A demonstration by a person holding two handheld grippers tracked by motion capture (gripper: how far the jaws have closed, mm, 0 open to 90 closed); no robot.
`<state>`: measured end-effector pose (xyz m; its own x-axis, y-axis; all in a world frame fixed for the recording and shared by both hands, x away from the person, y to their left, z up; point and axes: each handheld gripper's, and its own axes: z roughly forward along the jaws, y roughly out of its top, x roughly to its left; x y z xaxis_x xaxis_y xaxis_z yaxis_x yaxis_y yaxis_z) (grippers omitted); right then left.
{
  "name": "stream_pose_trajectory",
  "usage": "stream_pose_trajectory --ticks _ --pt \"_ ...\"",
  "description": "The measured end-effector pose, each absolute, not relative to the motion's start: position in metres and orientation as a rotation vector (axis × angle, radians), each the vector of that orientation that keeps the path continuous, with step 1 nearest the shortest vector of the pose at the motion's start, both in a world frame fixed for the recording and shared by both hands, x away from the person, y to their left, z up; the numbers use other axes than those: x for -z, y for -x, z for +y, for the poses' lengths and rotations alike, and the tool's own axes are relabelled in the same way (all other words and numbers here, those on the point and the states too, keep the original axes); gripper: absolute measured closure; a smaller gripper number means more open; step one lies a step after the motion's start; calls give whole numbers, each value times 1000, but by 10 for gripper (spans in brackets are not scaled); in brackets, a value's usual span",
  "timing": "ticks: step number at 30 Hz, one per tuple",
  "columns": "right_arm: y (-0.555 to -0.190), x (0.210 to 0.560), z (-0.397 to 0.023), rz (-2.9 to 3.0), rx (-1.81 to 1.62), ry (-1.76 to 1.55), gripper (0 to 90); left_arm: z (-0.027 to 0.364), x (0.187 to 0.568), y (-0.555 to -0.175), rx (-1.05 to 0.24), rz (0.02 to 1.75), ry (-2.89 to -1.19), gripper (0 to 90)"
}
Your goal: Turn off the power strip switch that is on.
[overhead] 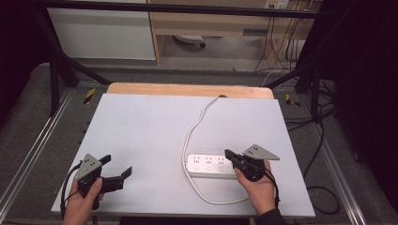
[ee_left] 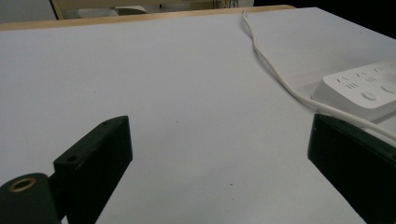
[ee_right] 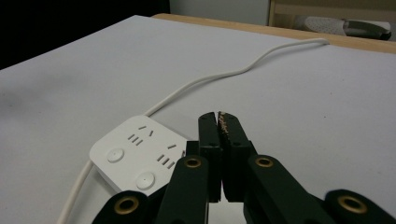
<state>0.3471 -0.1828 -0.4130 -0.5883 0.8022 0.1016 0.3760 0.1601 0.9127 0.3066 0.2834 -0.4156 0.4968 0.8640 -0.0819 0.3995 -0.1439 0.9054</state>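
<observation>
We hold the right tool (ee_right: 219, 122) with jaws pressed together and empty above the right end of the white plastic power strip (overhead: 210, 165) on the grey tabletop (overhead: 150, 131), likely to press a button, left tool (overhead: 115, 171) wide, idle.

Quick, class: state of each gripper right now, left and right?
Left gripper: open, jaws wide apart, nothing between them.
Right gripper: closed, jaws pressed together, holding nothing, above the end of the white power strip.
</observation>
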Motion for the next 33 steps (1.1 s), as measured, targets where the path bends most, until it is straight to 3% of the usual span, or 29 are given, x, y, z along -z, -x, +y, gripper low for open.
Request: stream_pose_trajectory --ticks 33 --pt "-339 434 -175 2171 -1317 -1171 900 282 416 -306 -589 1068 -1765 67"
